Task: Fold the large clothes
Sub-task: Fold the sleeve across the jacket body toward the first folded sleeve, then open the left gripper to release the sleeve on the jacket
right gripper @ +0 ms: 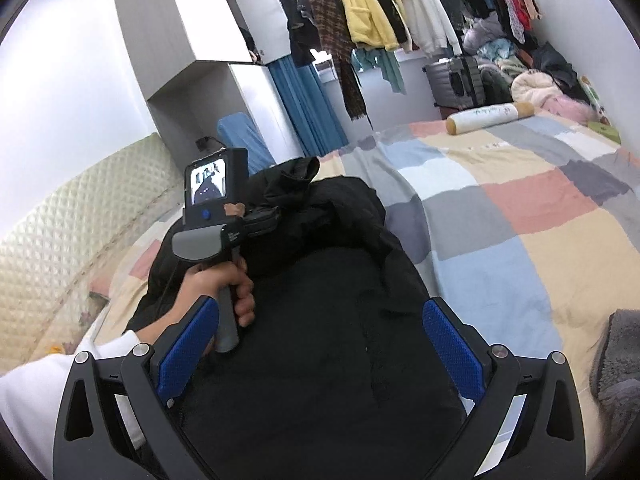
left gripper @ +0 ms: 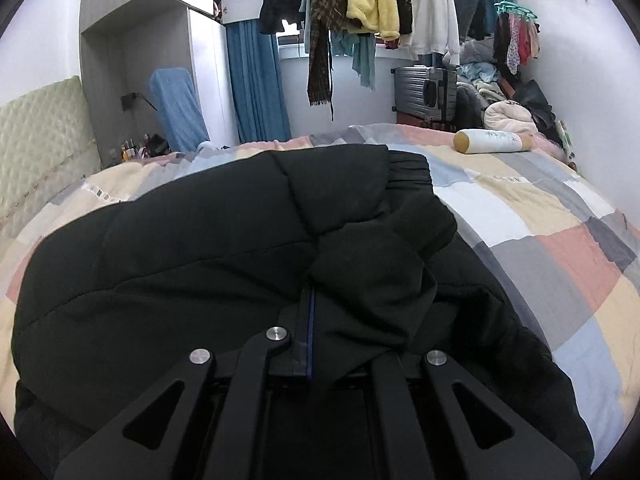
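Note:
A large black padded jacket lies partly folded on the patchwork bedspread. My left gripper is shut on a fold of the jacket's black fabric, which drapes over its right finger. In the right wrist view the jacket fills the middle. My right gripper is open and empty, its blue pads spread wide just above the jacket. The left hand-held gripper shows at the jacket's left side, held in a hand.
A cream bolster pillow lies at the far side of the bed. A padded headboard is at the left. Hanging clothes, a grey suitcase and a clothes pile stand beyond the bed. A grey fuzzy item lies at the right.

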{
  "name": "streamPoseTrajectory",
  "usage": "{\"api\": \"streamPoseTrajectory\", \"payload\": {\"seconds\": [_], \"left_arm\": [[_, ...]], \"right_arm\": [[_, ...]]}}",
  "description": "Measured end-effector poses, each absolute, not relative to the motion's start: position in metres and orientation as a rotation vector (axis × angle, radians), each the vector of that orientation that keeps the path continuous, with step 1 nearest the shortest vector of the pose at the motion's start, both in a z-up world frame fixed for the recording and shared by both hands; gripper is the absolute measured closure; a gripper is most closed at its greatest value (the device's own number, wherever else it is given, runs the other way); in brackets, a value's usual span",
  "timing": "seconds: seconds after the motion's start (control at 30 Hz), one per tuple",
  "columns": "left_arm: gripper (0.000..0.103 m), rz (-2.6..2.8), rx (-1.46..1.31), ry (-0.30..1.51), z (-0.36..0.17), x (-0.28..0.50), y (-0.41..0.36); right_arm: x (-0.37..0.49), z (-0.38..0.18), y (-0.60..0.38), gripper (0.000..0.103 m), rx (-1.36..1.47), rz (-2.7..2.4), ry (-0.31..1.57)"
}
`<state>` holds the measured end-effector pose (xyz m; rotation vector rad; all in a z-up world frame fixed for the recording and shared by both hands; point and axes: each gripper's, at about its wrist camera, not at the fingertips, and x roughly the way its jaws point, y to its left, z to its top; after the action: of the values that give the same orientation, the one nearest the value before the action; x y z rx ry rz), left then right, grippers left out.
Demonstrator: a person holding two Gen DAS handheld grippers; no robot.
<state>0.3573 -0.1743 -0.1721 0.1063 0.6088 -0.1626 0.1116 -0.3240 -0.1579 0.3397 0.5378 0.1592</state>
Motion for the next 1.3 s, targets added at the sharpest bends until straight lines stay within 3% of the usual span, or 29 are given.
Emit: {"api": "streamPoseTrajectory", "payload": {"seconds": [0.13,0.23,0.3,0.33,0.37,0.4,0.5,0.93,1.3], "left_arm": [[0.098,-0.18,0.076,0.624,-0.163,0.357,-0.169],[0.081,-0.195,0.024,0.678,-0.159,0.359,-0.164],[0.055,-0.205,-0.017,0.7,-0.153,0.355,-0.159],[0.047,-0.211,-0.025,0.694,-0.15,0.352,-0.159],[0.024,-0.214,-0.027,0.687,-0.146,0.348,-0.158],[0.013,-0.224,-0.018,0.68,-0.142,0.342,-0.159],[0.008,-0.243,0.028,0.641,-0.13,0.323,-0.157],[0.008,-0.197,0.042,0.537,-0.061,0.226,-0.083],[0.008,-0.205,-0.053,0.48,-0.077,0.167,-0.008]], "right_arm": [[0.116,-0.161,-0.32,0.0,0.327,0.158,0.557],[0.117,-0.162,-0.318,0.0,0.323,0.156,0.567],[0.114,-0.162,-0.316,0.0,0.31,0.154,0.565],[0.113,-0.161,-0.315,0.0,0.302,0.152,0.563],[0.112,-0.16,-0.313,0.0,0.294,0.151,0.56],[0.111,-0.159,-0.311,0.0,0.288,0.149,0.559],[0.108,-0.157,-0.307,0.0,0.271,0.15,0.549],[0.092,-0.139,-0.276,0.0,0.195,0.221,0.449],[0.093,-0.143,-0.247,0.0,0.15,0.245,0.474]]}}
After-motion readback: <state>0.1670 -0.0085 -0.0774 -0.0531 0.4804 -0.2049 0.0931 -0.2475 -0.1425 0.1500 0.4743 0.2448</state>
